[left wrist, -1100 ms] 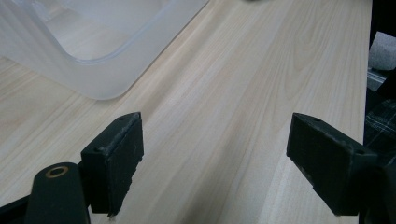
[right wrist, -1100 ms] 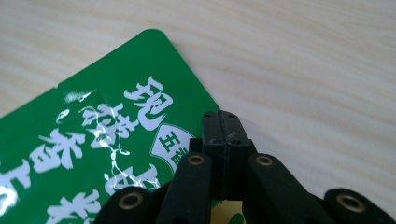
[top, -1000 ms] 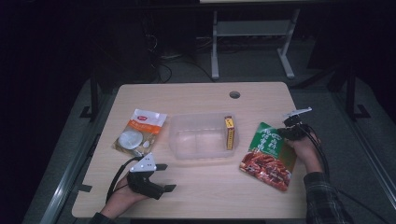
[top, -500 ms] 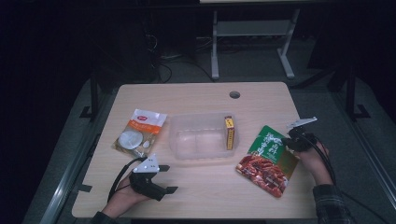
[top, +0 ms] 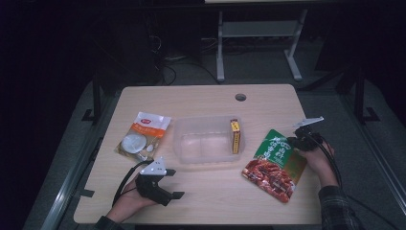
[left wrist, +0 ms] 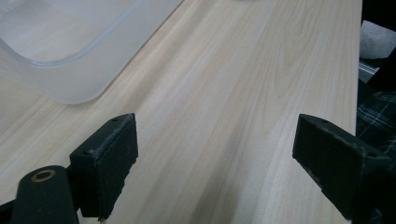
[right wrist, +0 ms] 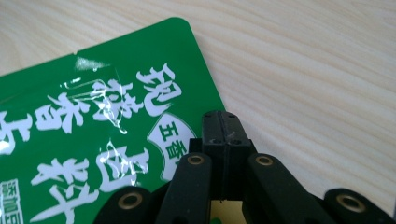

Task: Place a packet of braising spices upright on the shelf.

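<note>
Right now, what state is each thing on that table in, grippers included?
Green pouch: flat, edge pinched by right gripper.
Right gripper: shut on pouch.
Left gripper: open, holding nothing.
Clear tub: uncovered, yellow box inside.
Orange-white pouch: flat, untouched.

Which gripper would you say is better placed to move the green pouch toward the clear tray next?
Right, probably. The right gripper is shut on the green pouch's edge, beside the clear tray. The left gripper hangs open over the bare table at the near left, holding nothing.
</note>
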Demonstrator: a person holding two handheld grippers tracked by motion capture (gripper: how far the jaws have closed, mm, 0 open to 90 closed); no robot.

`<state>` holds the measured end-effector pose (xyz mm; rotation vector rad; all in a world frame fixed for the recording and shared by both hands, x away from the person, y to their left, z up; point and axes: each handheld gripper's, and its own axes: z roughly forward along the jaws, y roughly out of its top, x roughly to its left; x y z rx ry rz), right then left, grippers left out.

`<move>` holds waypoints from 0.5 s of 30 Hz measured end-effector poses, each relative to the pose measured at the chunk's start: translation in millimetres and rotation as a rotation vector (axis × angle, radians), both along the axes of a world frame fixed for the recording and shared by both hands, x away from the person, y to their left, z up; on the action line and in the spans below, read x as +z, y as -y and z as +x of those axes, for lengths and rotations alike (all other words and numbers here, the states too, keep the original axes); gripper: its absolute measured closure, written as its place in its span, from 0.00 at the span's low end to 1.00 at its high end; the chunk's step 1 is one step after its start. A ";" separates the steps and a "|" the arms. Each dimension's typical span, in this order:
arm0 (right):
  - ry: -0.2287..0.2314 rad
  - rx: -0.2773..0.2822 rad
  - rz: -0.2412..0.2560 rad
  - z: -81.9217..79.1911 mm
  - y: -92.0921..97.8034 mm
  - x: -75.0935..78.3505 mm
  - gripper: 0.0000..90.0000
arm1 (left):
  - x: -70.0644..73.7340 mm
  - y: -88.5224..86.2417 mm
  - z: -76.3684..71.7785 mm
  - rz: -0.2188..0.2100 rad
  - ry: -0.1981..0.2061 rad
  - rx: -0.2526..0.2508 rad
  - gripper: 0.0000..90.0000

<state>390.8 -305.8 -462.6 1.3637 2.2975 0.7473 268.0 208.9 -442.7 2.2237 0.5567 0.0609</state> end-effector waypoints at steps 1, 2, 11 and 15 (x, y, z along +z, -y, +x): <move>-0.002 -0.003 -0.001 -1.0 -0.2 0.2 1.00 | 0.0 0.0 0.0 0.004 -0.004 -0.002 0.15; -0.003 -0.001 -0.006 -2.2 0.4 0.3 1.00 | -0.1 0.0 0.0 0.006 -0.004 -0.003 0.15; -0.028 0.005 -0.049 -24.2 4.4 3.3 1.00 | -0.7 -1.1 1.0 -0.005 -0.024 -0.001 0.15; -0.038 0.008 -0.047 -36.5 6.1 4.1 1.00 | 0.2 -1.6 1.2 -0.002 -0.020 0.002 0.15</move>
